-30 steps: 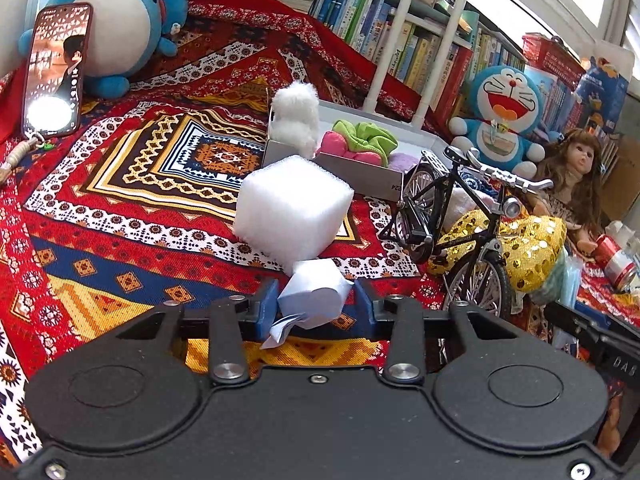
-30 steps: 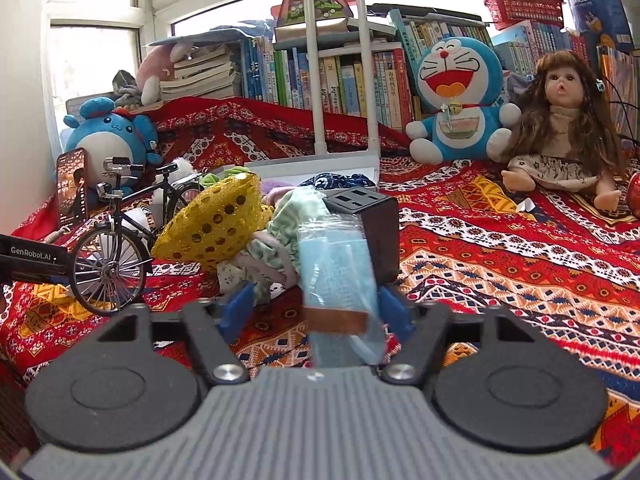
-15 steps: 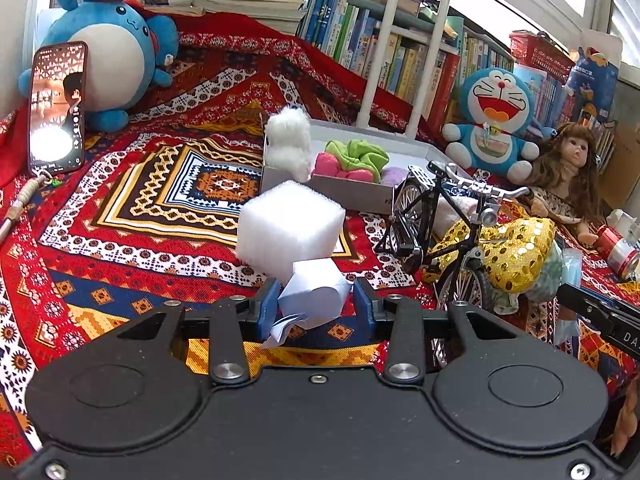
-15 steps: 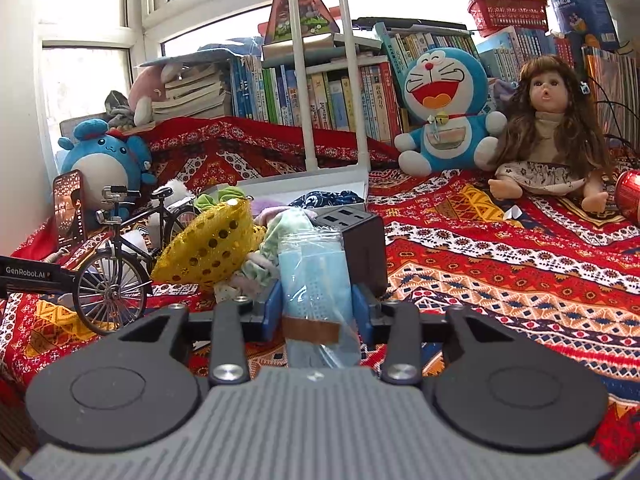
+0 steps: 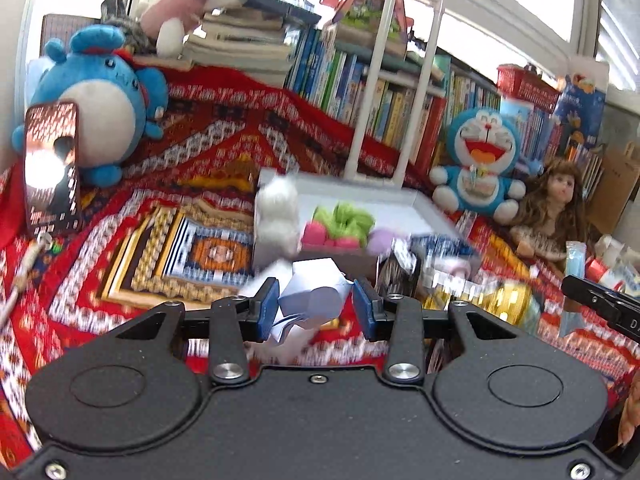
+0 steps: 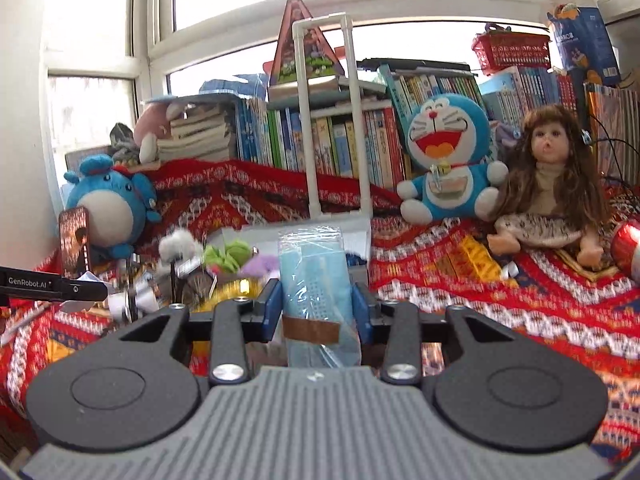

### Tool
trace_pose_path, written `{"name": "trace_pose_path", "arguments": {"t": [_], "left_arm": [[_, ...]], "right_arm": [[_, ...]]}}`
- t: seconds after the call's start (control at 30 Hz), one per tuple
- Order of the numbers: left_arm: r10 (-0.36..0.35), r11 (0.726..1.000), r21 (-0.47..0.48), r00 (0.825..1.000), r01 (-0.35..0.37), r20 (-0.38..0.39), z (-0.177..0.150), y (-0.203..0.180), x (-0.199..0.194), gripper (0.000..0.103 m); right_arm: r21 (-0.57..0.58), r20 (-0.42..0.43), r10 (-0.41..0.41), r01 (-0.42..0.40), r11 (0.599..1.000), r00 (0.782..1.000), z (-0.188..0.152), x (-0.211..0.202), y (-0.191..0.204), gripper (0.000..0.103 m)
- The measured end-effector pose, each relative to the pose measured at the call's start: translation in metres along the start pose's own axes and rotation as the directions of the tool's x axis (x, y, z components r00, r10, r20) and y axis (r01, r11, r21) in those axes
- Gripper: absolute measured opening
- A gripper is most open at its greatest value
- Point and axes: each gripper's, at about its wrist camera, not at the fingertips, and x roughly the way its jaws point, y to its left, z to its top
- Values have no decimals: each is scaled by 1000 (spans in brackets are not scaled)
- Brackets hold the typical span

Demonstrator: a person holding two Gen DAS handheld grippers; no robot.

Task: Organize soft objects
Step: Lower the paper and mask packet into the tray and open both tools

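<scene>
Both our tools are pinching something above the patterned cloth (image 6: 500, 280): our left gripper (image 5: 314, 306) clamps a white tissue pack (image 5: 316, 296), our right gripper (image 6: 316, 306) a bagged blue mask pack (image 6: 314, 276), with the white tray (image 5: 424, 208) of soft things (partly blurred) just ahead.

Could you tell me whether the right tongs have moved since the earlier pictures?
Yes. The right tongs, shut on the mask pack, have risen: the pack's top now overlaps the white tray, having earlier sat lower against the black box.
</scene>
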Motion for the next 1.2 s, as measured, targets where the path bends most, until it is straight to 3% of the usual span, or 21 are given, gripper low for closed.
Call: {"name": "trace_pose_path", "arguments": {"t": [0.27,0.5,0.83,1.2], "left_arm": [[-69,997,-26,996,70,56,55,-6,29,38],[-133,988,-84,991,129,-34,88,-15,91,38],[-73,996,-67,979,61,-192,105,-16,161,38],[10,999,-31,977,-17,-215,102,-19,202,38]], "right_arm": [[51,-21,65,-64,997,998,58,41,-3,44],[98,-126,110,-98,990,986,92,102,-4,44],[172,-296,120,-71,983,947,95,178,-4,44],[152,-395,65,-4,988,916,88,234,3,44]]}}
